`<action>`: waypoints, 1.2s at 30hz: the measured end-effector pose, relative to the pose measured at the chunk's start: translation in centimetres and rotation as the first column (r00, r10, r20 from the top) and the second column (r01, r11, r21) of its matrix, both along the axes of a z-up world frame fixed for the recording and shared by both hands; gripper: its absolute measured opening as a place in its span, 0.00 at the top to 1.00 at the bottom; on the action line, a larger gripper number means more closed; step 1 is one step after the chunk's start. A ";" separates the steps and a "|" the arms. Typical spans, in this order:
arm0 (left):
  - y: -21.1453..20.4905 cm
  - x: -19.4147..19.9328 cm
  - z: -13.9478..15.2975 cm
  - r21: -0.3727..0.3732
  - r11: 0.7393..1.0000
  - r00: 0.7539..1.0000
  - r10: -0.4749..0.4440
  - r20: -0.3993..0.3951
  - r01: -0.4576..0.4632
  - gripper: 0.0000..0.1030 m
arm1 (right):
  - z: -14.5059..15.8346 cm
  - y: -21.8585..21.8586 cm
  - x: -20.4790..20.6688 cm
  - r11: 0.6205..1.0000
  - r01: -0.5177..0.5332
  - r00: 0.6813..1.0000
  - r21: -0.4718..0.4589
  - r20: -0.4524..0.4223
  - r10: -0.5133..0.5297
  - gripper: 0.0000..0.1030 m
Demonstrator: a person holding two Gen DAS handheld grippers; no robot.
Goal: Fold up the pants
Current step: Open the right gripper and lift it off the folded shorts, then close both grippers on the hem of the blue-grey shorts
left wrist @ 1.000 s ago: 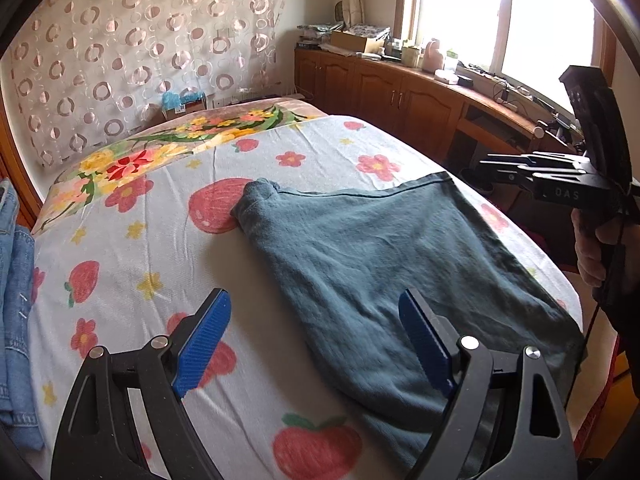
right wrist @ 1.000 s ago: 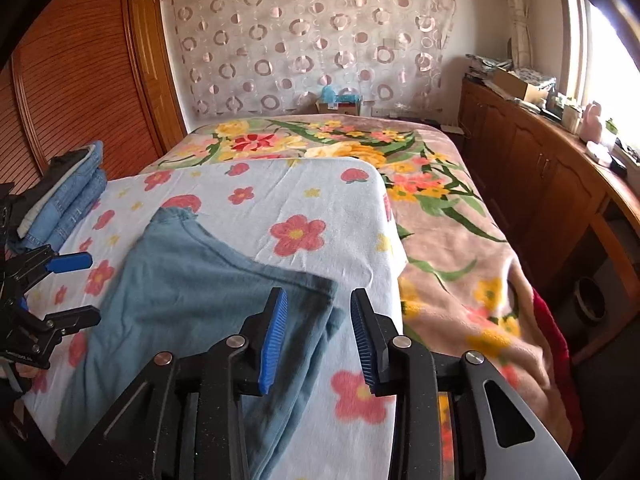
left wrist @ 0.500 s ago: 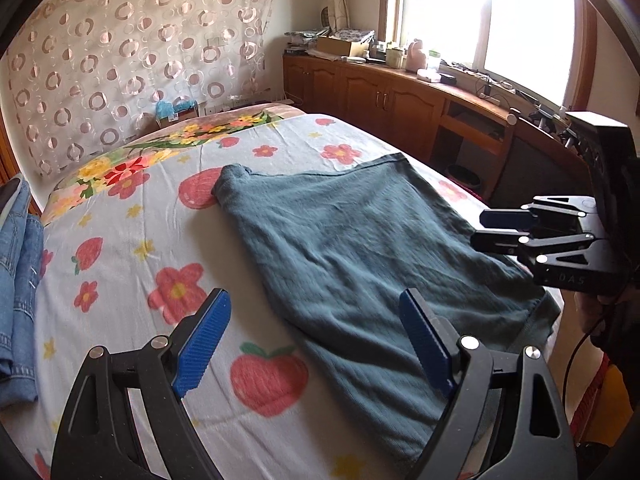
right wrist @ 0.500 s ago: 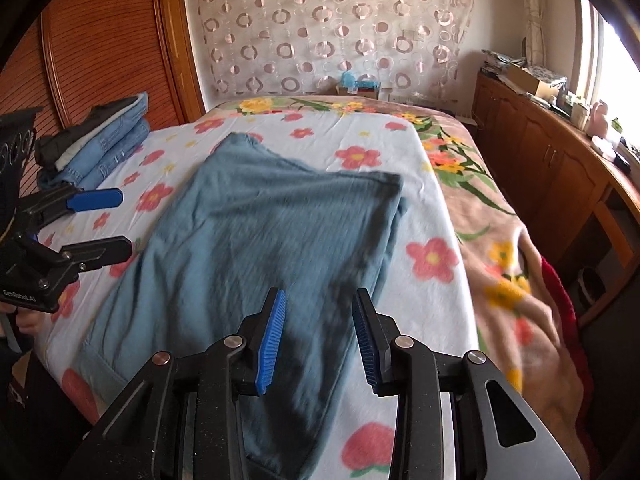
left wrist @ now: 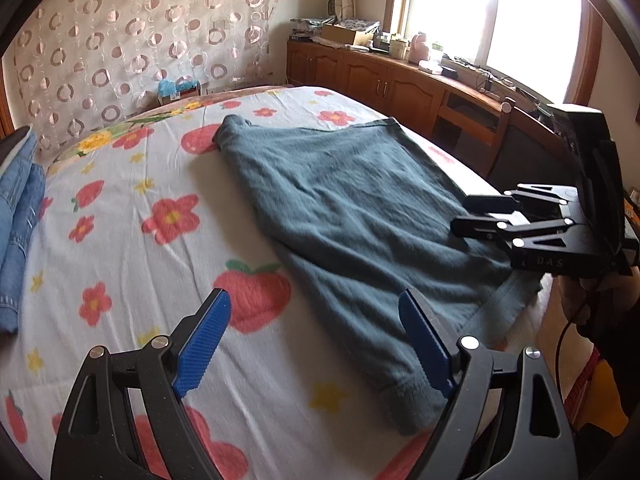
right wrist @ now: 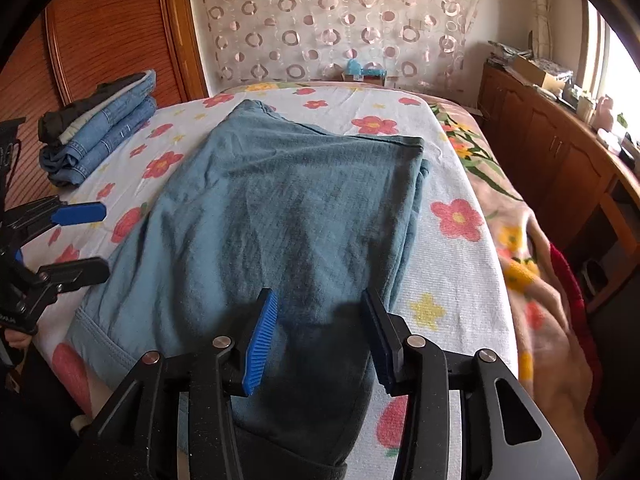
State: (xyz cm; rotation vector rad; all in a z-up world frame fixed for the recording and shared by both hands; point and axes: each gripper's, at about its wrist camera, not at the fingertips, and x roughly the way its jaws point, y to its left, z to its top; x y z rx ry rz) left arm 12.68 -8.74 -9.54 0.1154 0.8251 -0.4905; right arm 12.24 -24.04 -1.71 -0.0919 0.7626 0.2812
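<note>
A wide bed under a white sheet printed with red flowers and strawberries (right wrist: pixel 460 280) fills both views. The teal-blue knit pants (right wrist: pixel 288 220), already doubled over, lie spread flat across its middle, running from the near edge toward the headboard end. Only the right wrist view shows the reddish wooden wardrobe door (right wrist: pixel 100 32) on the left and the floral pink blanket (right wrist: pixel 532 272) hanging off the bed's right side. Only the left wrist view shows the bright window (left wrist: pixel 492 20) above the long wooden cabinet counter (left wrist: pixel 400 80). A stack of folded blue denim jeans (right wrist: pixel 100 136) sits well apart from the pants, at the sheet's far left edge. Bare sheet lies open on both sides of the pants; their near cuff end reaches the mattress edge.

The right gripper (right wrist: pixel 320 332) hangs over the near part of the pants, its jaws partly spread and just now opening wider, with cloth below the pads but not pinched. The left gripper (left wrist: pixel 316 340) stands spread wide over the sheet, its right pad just above the pants' near cuff, nothing between the pads.
</note>
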 end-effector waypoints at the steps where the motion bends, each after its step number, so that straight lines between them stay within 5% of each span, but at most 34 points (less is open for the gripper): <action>1: 0.1 -0.2 -0.1 -0.002 1.000 1.000 -0.002 -0.005 0.002 0.16 | 0.0 0.0 -0.1 1.000 0.005 1.000 0.003 -0.003 -0.005 0.56; 16: 0.6 -3.6 -0.6 -0.100 0.993 0.996 -0.064 -0.057 0.058 0.58 | 1.1 -2.8 -8.1 0.994 0.072 0.997 0.077 -0.001 -0.072 0.61; 30: -0.8 -4.8 -1.1 -0.074 0.994 0.995 -0.085 -0.057 0.081 0.65 | 0.9 -3.0 -8.6 0.990 0.091 0.996 0.104 -0.015 -0.090 0.61; 36: -0.8 -4.8 -1.2 -0.080 0.993 0.994 -0.095 -0.057 0.090 0.79 | -0.1 -3.2 -7.8 0.984 0.117 0.992 0.131 -0.055 -0.110 0.61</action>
